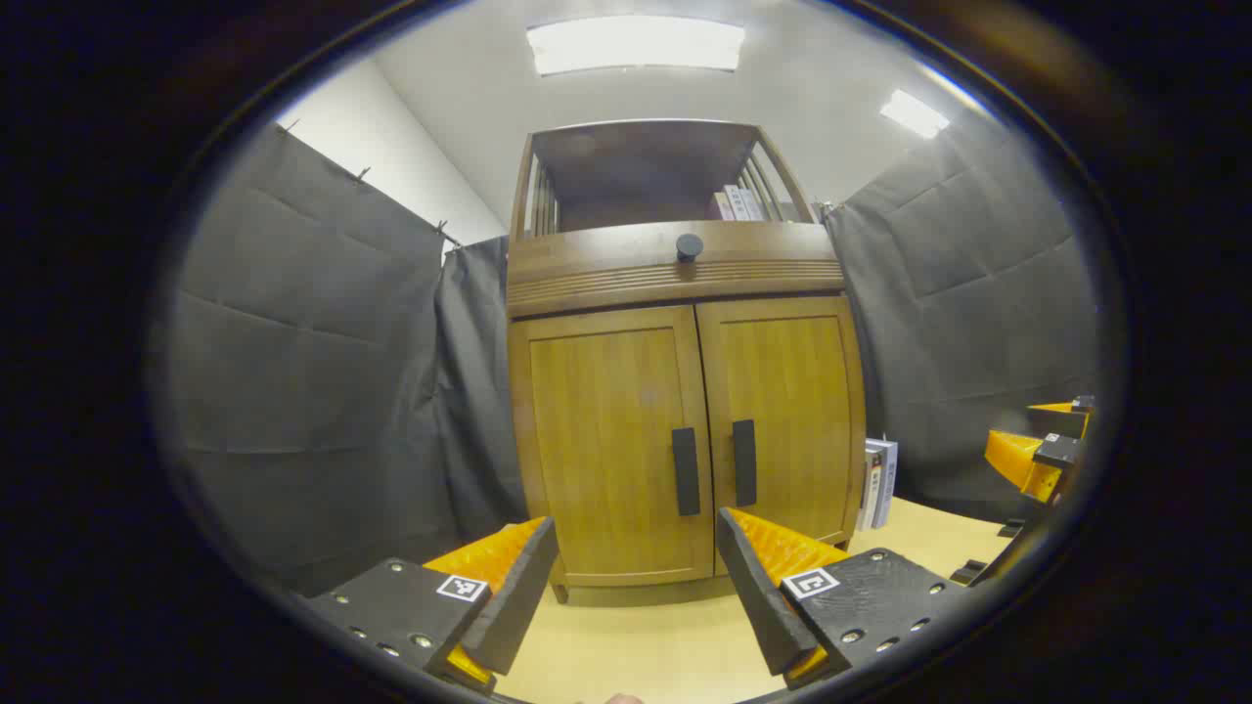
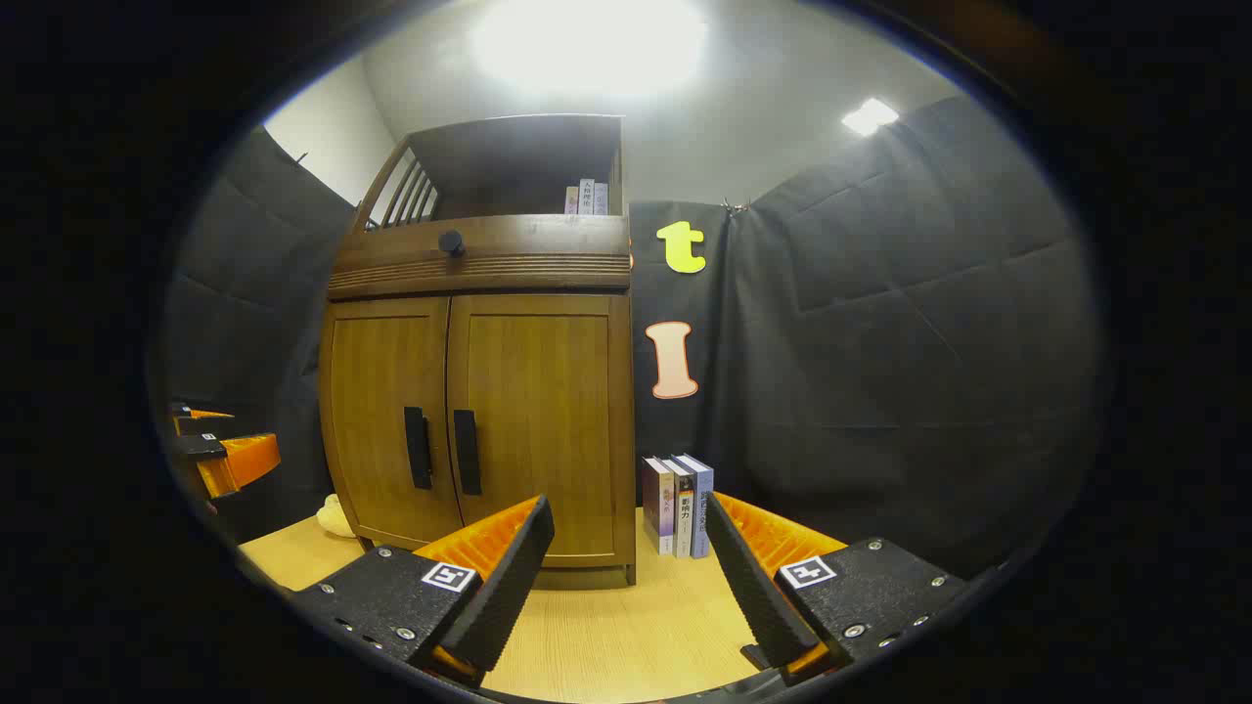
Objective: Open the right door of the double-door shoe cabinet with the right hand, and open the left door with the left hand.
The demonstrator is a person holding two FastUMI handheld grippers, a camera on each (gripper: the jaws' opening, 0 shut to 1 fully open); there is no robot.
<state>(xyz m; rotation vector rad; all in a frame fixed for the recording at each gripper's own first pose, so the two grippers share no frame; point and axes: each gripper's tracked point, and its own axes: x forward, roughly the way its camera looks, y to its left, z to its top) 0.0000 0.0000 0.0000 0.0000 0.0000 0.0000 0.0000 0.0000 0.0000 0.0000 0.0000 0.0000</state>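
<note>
Both doors shut, both grippers spread and waiting in front of the shoe cabinet.

The shoe cabinet (image 1: 685, 391) stands on the table (image 1: 636, 636) with its right door (image 1: 782, 411) and left door (image 1: 611, 440) closed, their dark handles side by side at the centre seam. The left gripper (image 1: 636, 587) faces the cabinet almost squarely, jaws wide and holding nothing, likely lined up for the left handle (image 1: 686, 471). The right gripper (image 2: 626, 577), likewise wide and empty, sits off to the cabinet's right, so the right handle (image 2: 466, 452) lies left of its aim. The right gripper view adds standing books (image 2: 678, 506) just right of the cabinet and a pale object (image 2: 335, 516) near its left foot.
</note>
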